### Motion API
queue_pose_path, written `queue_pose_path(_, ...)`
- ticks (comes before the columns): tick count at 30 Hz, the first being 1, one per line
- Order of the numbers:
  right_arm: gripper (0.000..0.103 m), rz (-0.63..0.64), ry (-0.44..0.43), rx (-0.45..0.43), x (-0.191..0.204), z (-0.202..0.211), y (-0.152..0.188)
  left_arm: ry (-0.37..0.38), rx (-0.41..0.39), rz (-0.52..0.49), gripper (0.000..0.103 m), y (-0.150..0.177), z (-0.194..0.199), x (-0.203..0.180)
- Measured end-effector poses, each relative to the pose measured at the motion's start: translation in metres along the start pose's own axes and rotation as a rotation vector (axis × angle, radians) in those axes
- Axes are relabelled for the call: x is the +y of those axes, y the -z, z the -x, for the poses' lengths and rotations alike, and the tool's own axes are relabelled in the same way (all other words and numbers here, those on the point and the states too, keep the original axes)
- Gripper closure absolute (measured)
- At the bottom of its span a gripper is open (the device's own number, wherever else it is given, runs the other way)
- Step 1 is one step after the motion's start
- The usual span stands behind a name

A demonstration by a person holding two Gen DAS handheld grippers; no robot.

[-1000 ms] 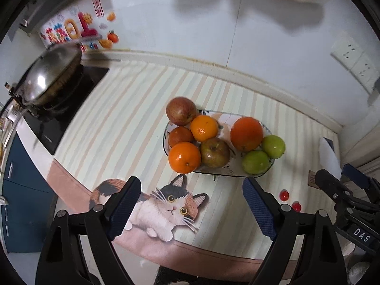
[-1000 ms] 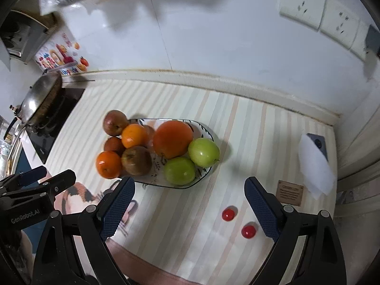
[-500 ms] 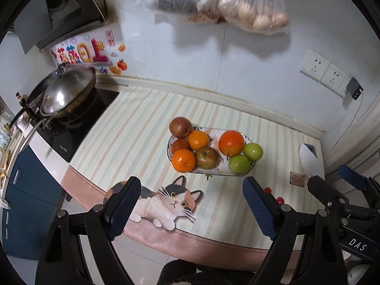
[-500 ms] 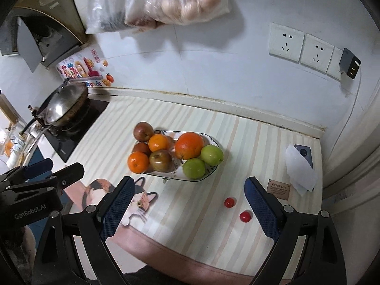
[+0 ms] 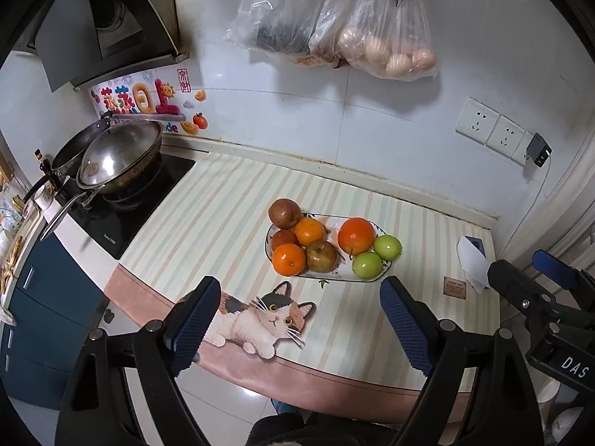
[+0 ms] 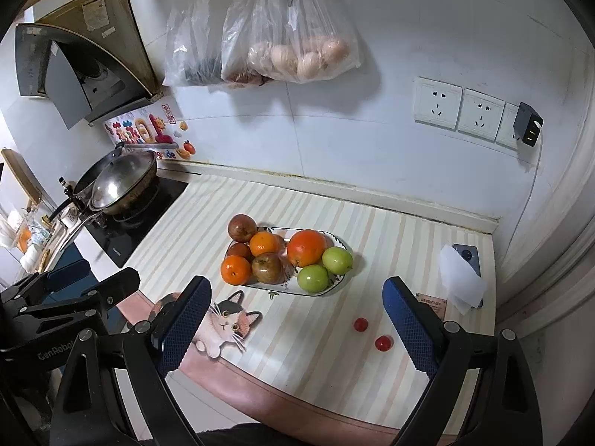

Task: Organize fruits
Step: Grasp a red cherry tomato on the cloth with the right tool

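An oval patterned plate [image 5: 385, 271] [image 6: 340, 284] on the striped counter holds oranges [image 5: 356, 235] [image 6: 306, 247], two green apples [image 5: 367, 265] [image 6: 313, 278] and brown-red fruits [image 5: 321, 256] [image 6: 267, 268]. One brown-red fruit [image 5: 284, 213] [image 6: 242, 227] sits at the plate's far left edge. Two small red cherry tomatoes [image 6: 360, 324] [image 6: 383, 343] lie loose on the counter right of the plate, seen only in the right wrist view. My left gripper [image 5: 297, 319] and right gripper [image 6: 297, 321] are both open and empty, held high above the counter's front edge.
A wok with a lid [image 5: 119, 160] sits on the black hob at the left. A phone under a white tissue [image 6: 461, 278] and a small brown tag [image 6: 431, 301] lie at the right. Plastic bags [image 5: 372, 37] hang on the wall. A cat picture [image 5: 267, 319] marks the mat's front.
Both grippers have pulled up and back from the counter, so the plate looks smaller and farther away. The fruit has not moved. Both stay open.
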State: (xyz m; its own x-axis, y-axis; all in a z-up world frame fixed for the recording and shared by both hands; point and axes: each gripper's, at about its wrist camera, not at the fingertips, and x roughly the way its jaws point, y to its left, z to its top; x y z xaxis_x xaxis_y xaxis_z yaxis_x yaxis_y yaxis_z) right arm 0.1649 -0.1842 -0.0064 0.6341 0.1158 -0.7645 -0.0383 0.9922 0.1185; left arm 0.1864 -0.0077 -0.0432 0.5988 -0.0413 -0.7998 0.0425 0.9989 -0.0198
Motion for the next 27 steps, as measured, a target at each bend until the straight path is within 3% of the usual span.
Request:
queue_pose_path(11, 0.007, -0.070, 0.002, 0.022, -0.019, -0.016, 0.008, 0.006, 0.059, 0.004, 0.015, 0.005, -0.028, -0.011)
queue_pose_path(20, 0.007, -0.218, 0.123, 0.183, -0.099, -0.098, 0.056, -0.051, 0.206, -0.111, 0.013, 0.023, -0.123, -0.052)
queue_pose_path(22, 0.008, -0.264, 0.111, 0.224, -0.118, -0.123, 0.074, -0.069, 0.236, -0.145, 0.013, 0.029, -0.145, -0.064)
queue_pose_path(25, 0.018, -0.299, 0.112, 0.285, -0.141, -0.165, 0.099, -0.068, 0.289, -0.183, 0.013, 0.037, -0.176, -0.081)
queue_pose_path(27, 0.033, -0.326, 0.101, 0.323, -0.152, -0.191, 0.114, -0.070, 0.316, -0.210, 0.013, 0.042, -0.195, -0.093)
